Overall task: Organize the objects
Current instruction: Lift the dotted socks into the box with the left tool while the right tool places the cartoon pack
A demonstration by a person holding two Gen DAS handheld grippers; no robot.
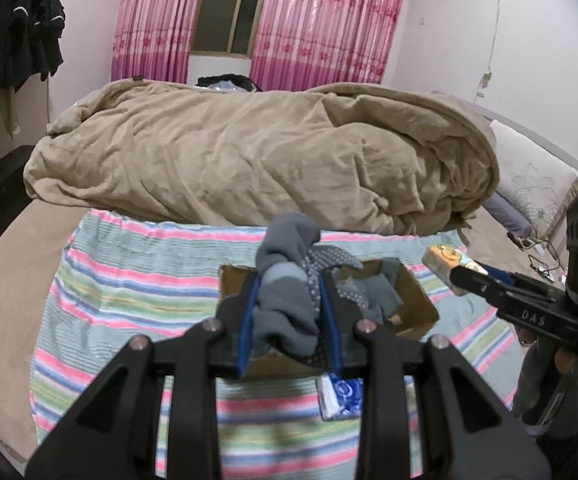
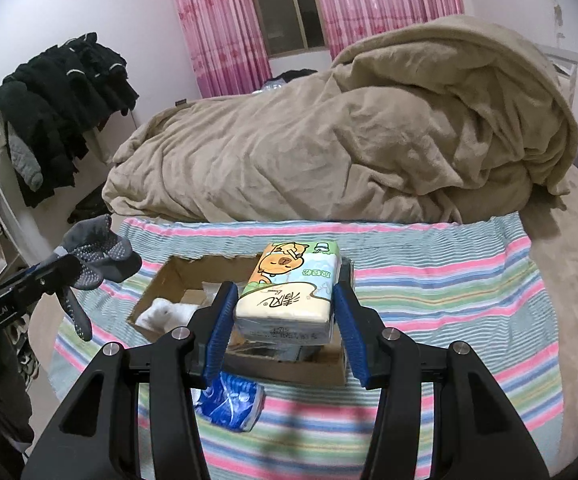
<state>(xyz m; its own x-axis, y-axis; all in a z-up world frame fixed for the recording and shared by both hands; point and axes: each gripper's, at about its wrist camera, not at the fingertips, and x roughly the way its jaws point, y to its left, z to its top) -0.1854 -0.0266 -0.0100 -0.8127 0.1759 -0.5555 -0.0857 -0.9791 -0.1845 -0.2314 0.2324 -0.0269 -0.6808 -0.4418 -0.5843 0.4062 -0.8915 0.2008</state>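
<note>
The left gripper (image 1: 289, 304) was clamped on a bundle of grey knitted socks with pale anti-slip dots (image 1: 289, 300), its 2 blue-padded jaws pressed against either side of the fabric. The bundle hung above the near-left corner of an open brown cardboard box (image 1: 417, 300), which sat on a pink, green and blue striped cloth (image 1: 129, 280) spread over the bed. More grey fabric lay inside the box.

The right gripper (image 2: 285, 312) held a soft rectangular pack of tissues printed with a cartoon capybara (image 2: 285, 292), its jaws closed on the pack's 2 long sides. The pack was raised over the right half of the cardboard box (image 2: 161, 280). A white crumpled item (image 2: 165, 312) lay in the box's left half.

A blue and white plastic-wrapped packet (image 2: 229, 400) lay on the striped cloth, just in front of the box's near wall.

A rumpled beige blanket (image 1: 249, 152) was heaped across the bed beyond the cloth. Pink floral curtains (image 1: 321, 20) hung at the window behind it.
</note>
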